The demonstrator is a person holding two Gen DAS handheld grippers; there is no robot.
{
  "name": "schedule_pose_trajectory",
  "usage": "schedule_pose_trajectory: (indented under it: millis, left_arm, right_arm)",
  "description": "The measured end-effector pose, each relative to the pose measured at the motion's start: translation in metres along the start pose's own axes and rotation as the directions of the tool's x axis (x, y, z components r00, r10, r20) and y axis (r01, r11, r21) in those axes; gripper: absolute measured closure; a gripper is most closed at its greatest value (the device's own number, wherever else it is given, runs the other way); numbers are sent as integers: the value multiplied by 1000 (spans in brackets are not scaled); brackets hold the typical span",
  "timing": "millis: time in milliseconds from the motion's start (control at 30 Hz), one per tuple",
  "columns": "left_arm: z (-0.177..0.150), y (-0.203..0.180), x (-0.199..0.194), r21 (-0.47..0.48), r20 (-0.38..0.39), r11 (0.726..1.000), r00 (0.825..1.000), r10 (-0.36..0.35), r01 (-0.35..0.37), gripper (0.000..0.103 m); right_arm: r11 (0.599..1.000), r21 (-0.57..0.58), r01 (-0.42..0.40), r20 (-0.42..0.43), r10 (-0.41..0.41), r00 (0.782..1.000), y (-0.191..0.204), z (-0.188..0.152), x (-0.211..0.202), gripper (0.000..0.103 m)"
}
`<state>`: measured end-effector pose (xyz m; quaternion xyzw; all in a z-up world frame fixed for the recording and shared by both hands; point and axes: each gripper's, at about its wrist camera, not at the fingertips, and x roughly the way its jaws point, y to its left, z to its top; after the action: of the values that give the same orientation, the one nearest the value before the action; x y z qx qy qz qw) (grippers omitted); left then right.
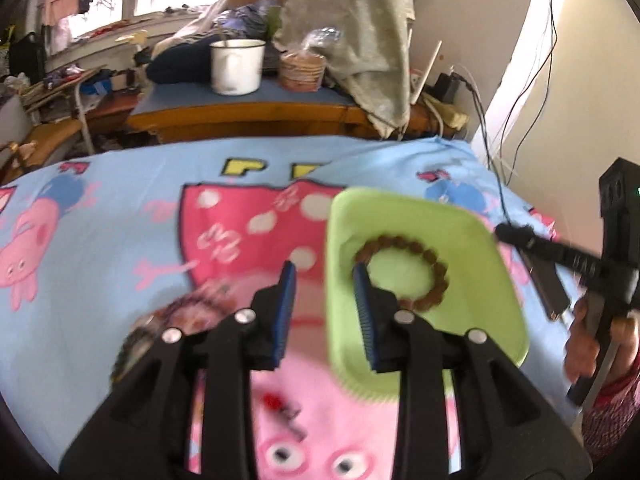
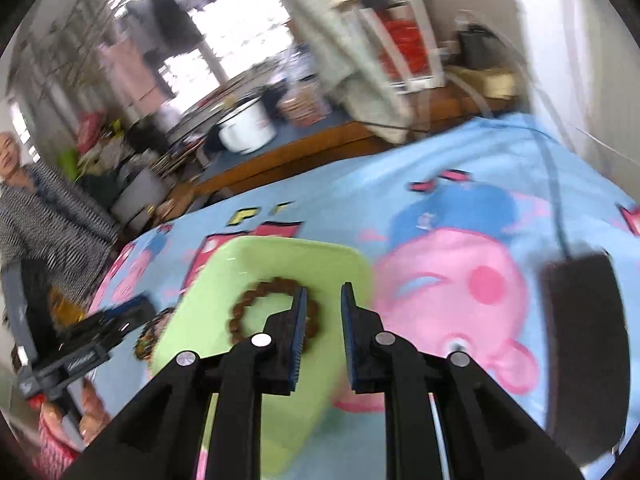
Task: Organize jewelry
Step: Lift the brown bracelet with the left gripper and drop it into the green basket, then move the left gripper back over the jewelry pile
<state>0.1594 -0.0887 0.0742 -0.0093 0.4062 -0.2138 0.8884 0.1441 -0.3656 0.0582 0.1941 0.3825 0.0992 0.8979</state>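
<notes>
Both grippers are being held with jaws apart over a green tray that is holding a brown bead bracelet.

In the left wrist view, the left gripper (image 1: 325, 270) is being held wide and empty at lower centre, its right finger overlapping the green tray (image 1: 472, 236) at centre right, which is lying on the cartoon bedsheet (image 1: 120, 184). The brown bead bracelet (image 1: 434, 268) is lying inside the tray. A second, blurred bracelet (image 1: 192, 308) is lying on the sheet at lower left, beside the left finger. The right gripper (image 1: 510, 234) is being seen at the right edge. In the right wrist view, the right gripper (image 2: 323, 292) is being held narrowly parted and empty at lower centre over the tray's (image 2: 256, 256) right edge, the bracelet (image 2: 256, 300) being partly hidden behind its left finger. The left gripper (image 2: 120, 312) is being seen at lower left, its opening too blurred to tell here.
</notes>
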Motion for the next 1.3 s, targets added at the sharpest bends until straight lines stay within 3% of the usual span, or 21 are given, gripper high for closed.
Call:
schedule_pose_trajectory:
  millis: [100, 167, 333, 433, 533, 600, 700, 833, 900, 933, 1100, 1233, 1267, 1300]
  left_arm:
    - [-17, 2, 11, -14, -61, 999, 998, -33, 32, 75]
    - [-25, -1, 21, -34, -100, 995, 991, -93, 90, 79]
    - [-25, -14, 27, -57, -87, 995, 992, -90, 85, 76]
    - [-24, -16, 24, -61, -95, 996, 993, -64, 59, 68]
    - [-32, -5, 0, -55, -28, 998, 999, -19, 17, 57]
    - [-42, 8, -20, -69, 30, 998, 1000, -5, 7, 56]
    - [-60, 26, -39, -62, 69, 997, 996, 58, -54, 56]
    - [-85, 44, -50, -70, 91, 994, 991, 95, -88, 56]
    - [-96, 52, -51, -69, 81, 990, 989, 127, -122, 56]
    - [-100, 55, -54, -73, 82, 989, 988, 133, -127, 56]
    - [-110, 73, -67, -109, 121, 981, 978, 172, -159, 56]
    - [-110, 91, -76, -141, 128, 974, 972, 198, -179, 56]
    - [-111, 96, -78, -147, 124, 973, 973, 197, -178, 56]
    - [-111, 103, -80, -157, 114, 972, 975, 192, -173, 56]
  right_arm:
    - [996, 78, -38, -47, 42, 998, -16, -12, 8, 103]
    - [992, 94, -86, -73, 93, 993, -18, -16, 14, 103]
    - [1000, 13, -20, -94, 21, 995, -9, 11, 38, 103]
    - [995, -71, 73, -44, -77, 996, -6, 27, 36, 103]
    - [996, -63, 63, 53, -59, 997, -9, 22, 4, 103]
    - [998, -61, 32, 138, -23, 990, -7, 12, -23, 103]
    - [996, -84, -42, 197, 58, 979, 3, 5, -45, 103]
    - [975, -159, -154, 265, 192, 945, 28, -17, -68, 103]
    - [970, -173, -173, 286, 218, 933, 38, -25, -72, 68]
    - [967, -177, -183, 300, 230, 926, 44, -30, -74, 64]
    - [938, -297, -178, 275, 263, 925, 83, -41, -76, 63]
    - [904, -389, -178, 184, 266, 946, 116, -50, -58, 63]
    - [894, -413, -174, 163, 260, 952, 124, -55, -53, 67]
    - [886, -430, -174, 143, 257, 956, 132, -59, -48, 76]
